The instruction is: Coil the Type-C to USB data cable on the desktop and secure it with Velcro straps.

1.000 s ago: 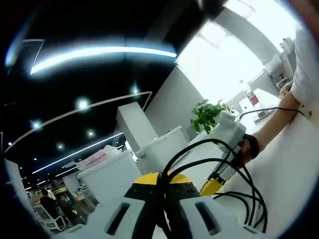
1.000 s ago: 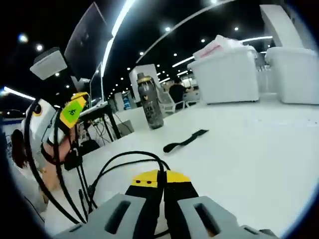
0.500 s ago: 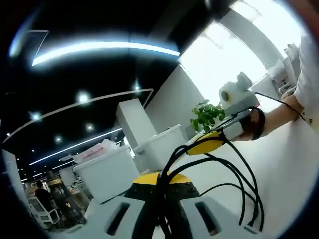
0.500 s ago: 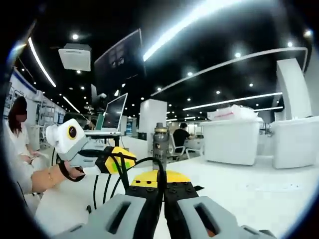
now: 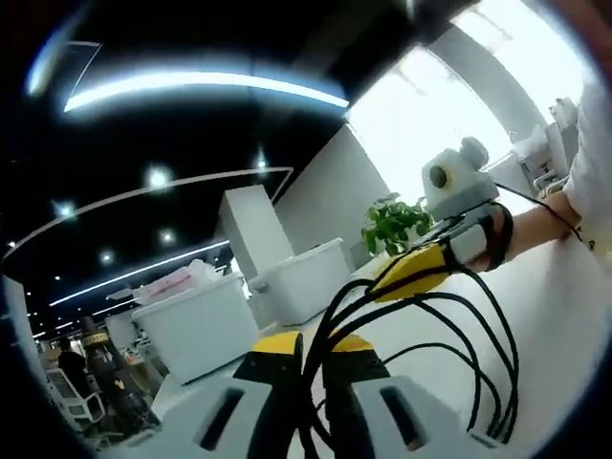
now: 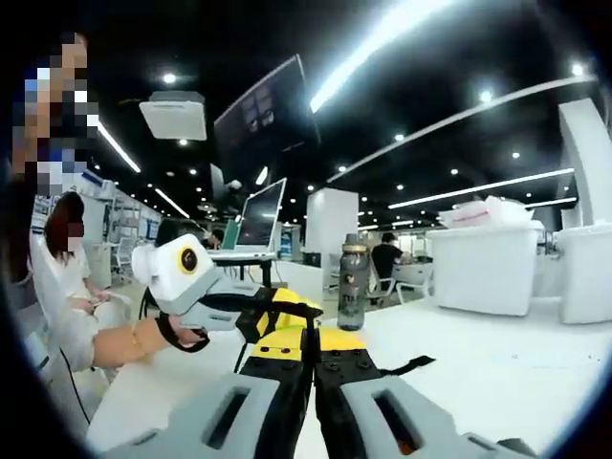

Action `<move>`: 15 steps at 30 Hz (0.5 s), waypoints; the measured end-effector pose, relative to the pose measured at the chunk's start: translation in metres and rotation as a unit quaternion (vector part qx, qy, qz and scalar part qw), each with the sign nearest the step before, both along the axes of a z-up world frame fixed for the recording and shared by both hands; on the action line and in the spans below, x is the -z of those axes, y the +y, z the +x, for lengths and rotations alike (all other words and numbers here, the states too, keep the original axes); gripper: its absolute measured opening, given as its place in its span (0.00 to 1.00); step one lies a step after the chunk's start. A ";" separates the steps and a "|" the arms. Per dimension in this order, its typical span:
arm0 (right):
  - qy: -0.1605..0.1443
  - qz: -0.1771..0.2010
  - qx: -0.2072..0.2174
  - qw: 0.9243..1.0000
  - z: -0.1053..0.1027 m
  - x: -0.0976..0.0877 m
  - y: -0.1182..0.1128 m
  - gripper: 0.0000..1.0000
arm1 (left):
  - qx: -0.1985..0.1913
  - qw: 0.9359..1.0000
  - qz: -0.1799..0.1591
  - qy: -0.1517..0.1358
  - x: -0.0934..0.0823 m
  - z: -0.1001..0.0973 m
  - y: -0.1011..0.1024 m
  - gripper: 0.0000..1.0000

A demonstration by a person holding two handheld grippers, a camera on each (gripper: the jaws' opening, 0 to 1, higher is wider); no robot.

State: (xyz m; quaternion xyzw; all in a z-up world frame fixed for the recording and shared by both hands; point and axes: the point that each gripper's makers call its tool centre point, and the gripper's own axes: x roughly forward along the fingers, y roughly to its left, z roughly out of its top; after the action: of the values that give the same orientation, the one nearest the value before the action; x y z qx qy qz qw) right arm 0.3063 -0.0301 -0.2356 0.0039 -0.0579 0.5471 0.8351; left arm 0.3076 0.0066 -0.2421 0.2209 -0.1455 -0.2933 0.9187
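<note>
No lettering (labels, brands, numbers or signs) can be read anywhere.

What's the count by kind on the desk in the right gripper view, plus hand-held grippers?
Hand-held grippers: 2 (right, left)
Bottles: 1
Straps: 1
Bins: 2 (one, another)
Cables: 1
Total: 7
</note>
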 end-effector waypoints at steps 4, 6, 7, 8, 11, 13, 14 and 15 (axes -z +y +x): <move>0.027 0.038 0.017 0.999 0.011 -0.007 -0.013 0.06 | -0.009 1.000 0.012 0.017 0.006 0.003 -0.003 0.05; 0.047 0.060 0.036 0.996 0.023 -0.011 -0.027 0.08 | -0.036 0.999 0.026 0.012 0.006 0.006 0.006 0.05; 0.073 0.088 0.051 0.992 0.036 -0.015 -0.040 0.08 | -0.043 0.999 0.026 0.011 0.006 0.007 0.009 0.05; 0.088 0.101 0.057 0.989 0.042 -0.016 -0.046 0.08 | -0.043 0.999 0.019 0.012 0.004 0.008 0.010 0.05; 0.152 0.052 0.094 0.983 0.069 0.019 -0.060 0.10 | -0.048 0.999 -0.003 0.005 -0.006 0.005 0.017 0.05; 0.166 0.001 0.123 0.978 0.080 0.048 -0.063 0.19 | -0.050 0.999 -0.007 -0.006 -0.012 0.002 0.019 0.05; 0.168 -0.011 0.123 0.978 0.082 0.057 -0.062 0.22 | -0.051 0.999 -0.007 -0.009 -0.013 0.002 0.019 0.05; 0.184 -0.042 0.133 0.973 0.086 0.078 -0.062 0.23 | -0.053 0.998 -0.008 -0.014 -0.015 0.001 0.021 0.05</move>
State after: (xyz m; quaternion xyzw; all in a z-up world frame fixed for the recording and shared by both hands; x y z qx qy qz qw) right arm 0.3925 -0.0922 -0.3138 0.0617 0.1198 0.4227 0.8962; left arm 0.3087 0.0272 -0.2268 0.2253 -0.1483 -0.2398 0.9326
